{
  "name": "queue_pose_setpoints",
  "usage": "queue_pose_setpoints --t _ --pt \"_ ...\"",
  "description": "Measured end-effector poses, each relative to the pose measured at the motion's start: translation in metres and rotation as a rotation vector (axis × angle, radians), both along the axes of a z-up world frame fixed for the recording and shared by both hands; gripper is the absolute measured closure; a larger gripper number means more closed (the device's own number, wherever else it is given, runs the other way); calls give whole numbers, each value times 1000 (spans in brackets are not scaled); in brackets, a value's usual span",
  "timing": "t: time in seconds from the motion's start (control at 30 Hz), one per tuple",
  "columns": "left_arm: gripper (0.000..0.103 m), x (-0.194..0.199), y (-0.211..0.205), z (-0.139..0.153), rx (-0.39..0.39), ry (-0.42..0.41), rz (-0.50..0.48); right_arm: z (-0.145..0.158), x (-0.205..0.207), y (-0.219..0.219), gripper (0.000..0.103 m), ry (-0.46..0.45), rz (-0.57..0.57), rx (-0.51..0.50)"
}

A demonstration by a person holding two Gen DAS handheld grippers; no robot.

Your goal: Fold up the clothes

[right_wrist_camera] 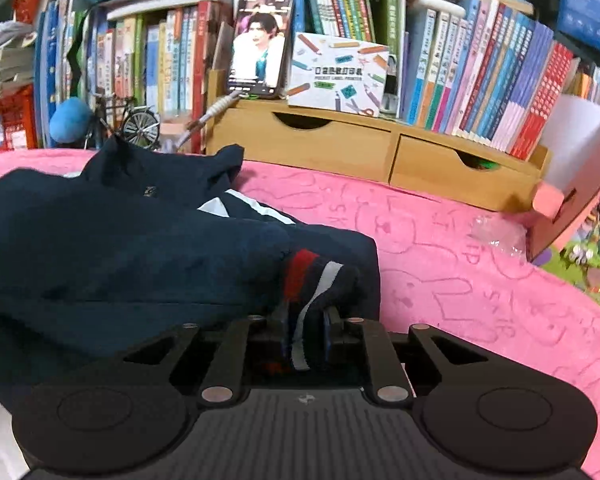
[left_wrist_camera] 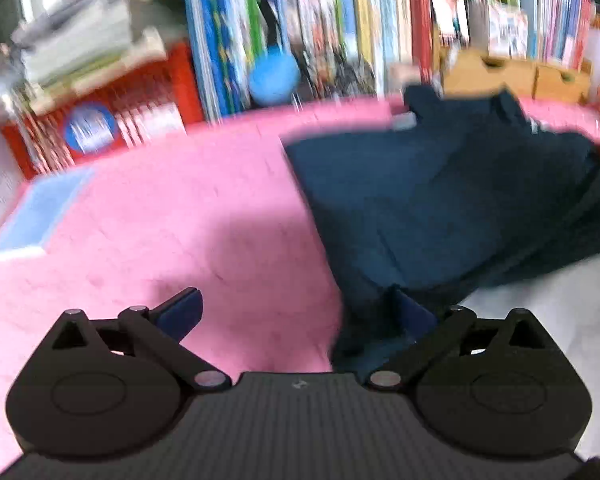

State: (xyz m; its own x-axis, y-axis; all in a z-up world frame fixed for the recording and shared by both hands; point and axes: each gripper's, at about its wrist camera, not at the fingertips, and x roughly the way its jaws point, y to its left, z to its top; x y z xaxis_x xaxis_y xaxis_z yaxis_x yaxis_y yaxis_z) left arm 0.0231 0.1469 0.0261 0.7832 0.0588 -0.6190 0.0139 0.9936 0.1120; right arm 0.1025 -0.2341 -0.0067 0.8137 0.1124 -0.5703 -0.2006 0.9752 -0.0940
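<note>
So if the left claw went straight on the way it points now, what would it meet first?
Most likely the pink mat. The left claw stands open and points down at bare mat, with the dark blue garment just beside its right finger. Depth is unclear, so it may brush the cloth edge.

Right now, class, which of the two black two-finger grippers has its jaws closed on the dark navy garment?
The right gripper: it pinches the striped cuff of the dark navy garment. The left gripper stands wide open, holding nothing.
</note>
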Motion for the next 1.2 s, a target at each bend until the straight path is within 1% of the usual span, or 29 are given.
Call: queue_pose_setpoints --t 0.07,0.13,0.17,0.2,0.27,0.3,0.33,0.4,0.43,0.47,0.5,0.53,0.6,0.63,0.67,0.7,0.73,0.77,0.83,0.9,0.97,1.0,1.03,1.07,1.1,1.17,1.2 --pt "2 2 -2 22 -34 -74 -31 -3 0 0 82 -7 2 -8" --pt "1 16 -12 38 -59 -106 -86 -6 0 1 81 -13 0 -14" --pt "1 25 -20 42 -54 -112 -109 -6 1 1 81 -14 -1 -13" --pt "1 34 -30 41 -31 -111 -125 -6 1 1 79 -15 -3 -13" --pt "2 50 -50 25 30 -76 -146 -5 1 0 75 -15 -8 -11" --pt "2 58 -60 15 64 -52 -155 -3 -1 -3 65 -13 -14 -17" --pt "2 63 -68 4 96 -27 -162 0 -3 -6 38 -13 -36 -31" --pt "1 61 -73 -18 127 6 -183 12 -14 -16 3 -40 -152 -79" --pt "1 57 -73 -26 129 -6 -190 19 -21 -21 3 -64 -211 -101" --pt "0 52 -71 -29 118 -35 -184 26 -28 -23 3 -87 -232 -102" --pt "0 50 -69 -31 106 -39 -176 33 -34 -21 3 -109 -220 -80" --pt "0 50 -68 -31 91 -35 -169 40 -40 -15 3 -129 -183 -42" --pt "0 49 -66 -32 72 -33 -165 50 -46 10 3 -149 -44 41" --pt "0 48 -65 -33 64 -34 -165 53 -47 27 4 -144 40 73" --pt "0 48 -64 -33 57 -33 -165 52 -45 48 4 -126 126 84" --pt "0 49 -63 -33 50 -30 -164 50 -44 69 6 -105 212 90" --pt "0 51 -62 -32 44 -26 -161 47 -42 87 8 -95 270 81" --pt "0 52 -62 -31 38 -23 -160 42 -41 103 9 -82 309 59" --pt "0 53 -60 -31 24 -17 -159 28 -35 119 12 -34 323 10" --pt "0 54 -58 -31 9 -11 -159 15 -30 112 14 20 279 -28" --pt "0 54 -57 -31 -3 -7 -163 1 -25 79 13 60 181 -37" --pt "0 55 -56 -31 -8 -5 -166 -1 -24 58 26 69 180 19" --pt "0 55 -57 -31 -10 -4 -169 0 -25 41 46 79 191 54" --pt "0 55 -57 -31 -10 -5 -171 2 -26 25 54 90 202 81" --pt "0 54 -57 -31 -9 -5 -172 5 -28 15 59 97 215 91" --pt "0 54 -58 -31 -4 -6 -172 12 -33 7 57 100 231 94" --pt "0 54 -58 -31 -4 -6 -170 15 -37 5 38 98 230 88"
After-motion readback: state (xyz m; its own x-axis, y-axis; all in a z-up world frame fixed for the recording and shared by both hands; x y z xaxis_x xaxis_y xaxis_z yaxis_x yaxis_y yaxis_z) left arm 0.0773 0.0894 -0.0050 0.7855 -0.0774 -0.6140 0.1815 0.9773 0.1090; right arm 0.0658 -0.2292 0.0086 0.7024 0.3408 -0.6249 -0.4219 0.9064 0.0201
